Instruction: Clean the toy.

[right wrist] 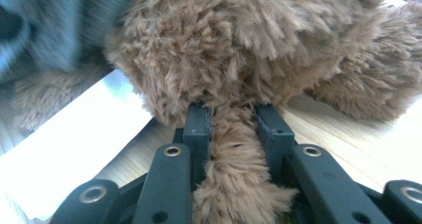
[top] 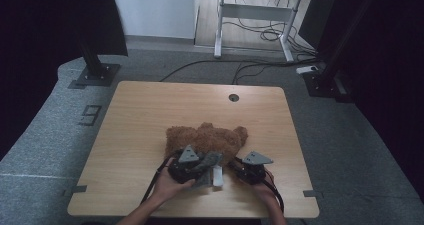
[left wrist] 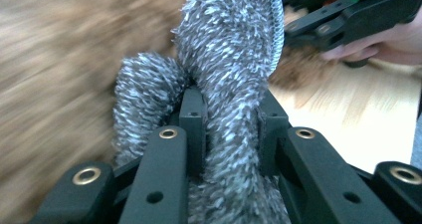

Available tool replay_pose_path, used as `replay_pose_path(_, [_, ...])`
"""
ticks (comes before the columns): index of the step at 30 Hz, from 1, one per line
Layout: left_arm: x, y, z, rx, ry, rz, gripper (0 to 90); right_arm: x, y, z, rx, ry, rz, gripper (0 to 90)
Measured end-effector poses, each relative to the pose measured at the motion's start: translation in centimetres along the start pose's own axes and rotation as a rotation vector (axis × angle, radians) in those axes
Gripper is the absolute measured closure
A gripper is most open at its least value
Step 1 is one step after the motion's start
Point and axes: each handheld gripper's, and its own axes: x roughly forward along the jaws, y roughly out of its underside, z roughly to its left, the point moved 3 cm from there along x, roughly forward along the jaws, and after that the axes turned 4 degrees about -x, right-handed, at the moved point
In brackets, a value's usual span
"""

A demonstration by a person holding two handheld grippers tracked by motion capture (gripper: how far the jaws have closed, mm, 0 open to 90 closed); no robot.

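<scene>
A brown plush bear (top: 207,137) lies near the middle of the wooden table (top: 140,120). My left gripper (top: 206,161) sits at the bear's near side, shut on a grey fuzzy piece of fabric (left wrist: 234,59) with a ribbed edge. The fabric bunches up between its jaws (left wrist: 231,109) against the blurred brown plush (left wrist: 54,59). My right gripper (top: 237,163) is just to the right, shut on a tuft of the bear's brown fur (right wrist: 234,149), which fills the gap between its jaws (right wrist: 234,119). The right gripper (left wrist: 348,15) also appears in the left gripper view, with a hand behind it.
A flat white piece (top: 218,176) lies on the table between the two hands. A round cable hole (top: 233,97) sits near the table's far edge. Black stands (top: 95,70) flank the table, and cables run across the floor under a white desk frame (top: 255,15) beyond.
</scene>
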Motion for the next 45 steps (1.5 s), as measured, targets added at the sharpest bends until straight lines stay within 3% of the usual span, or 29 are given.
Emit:
replay_pose_path(4, [-2.7,1.5,2.4,-0.048,-0.037,-0.028,71.4,0.0,0.0,0.0,-0.003,-0.011,-0.003,70.8])
replay_pose_path(8, [-4.5,2.0,3.9,-0.080,-0.062,-0.056,71.0,0.0,-0.1,0.1,-0.011,-0.030,-0.009,70.8])
replay_pose_path(15, [-7.8,1.5,5.8,-0.115,-0.114,-0.129,71.0,0.0,-0.1,0.0,-0.012,-0.034,-0.008,70.8])
replay_pose_path(18, [-8.5,0.5,5.6,-0.111,-0.105,-0.150,71.1,0.1,-0.1,0.0,-0.011,-0.034,-0.008,70.7])
replay_pose_path(21, [-7.8,-0.8,4.1,-0.074,-0.078,-0.145,71.0,0.1,-0.1,0.0,-0.013,-0.032,-0.008,70.6])
replay_pose_path(25, [-5.5,-2.8,1.8,-0.031,-0.023,-0.138,70.9,0.1,-0.1,0.0,-0.013,-0.032,-0.008,70.6])
replay_pose_path(29, [-1.5,-4.1,-2.0,0.039,0.051,-0.081,70.9,0.0,0.0,0.0,-0.013,-0.032,-0.008,70.4])
replay_pose_path(32, [1.7,-4.2,-3.9,0.067,0.075,-0.024,70.7,0.0,0.0,0.0,-0.013,-0.032,-0.009,70.3])
replay_pose_path(34, [3.4,-3.9,-4.4,0.060,0.081,-0.001,70.6,0.0,0.0,0.0,-0.016,-0.030,-0.008,70.4])
replay_pose_path(37, [4.3,-3.4,-4.1,0.046,0.075,0.015,70.7,0.0,0.0,0.0,-0.017,-0.030,-0.008,70.3])
replay_pose_path(45, [3.0,-2.0,-2.2,0.008,0.052,0.001,70.9,0.0,0.0,0.0,-0.023,-0.034,-0.008,70.5])
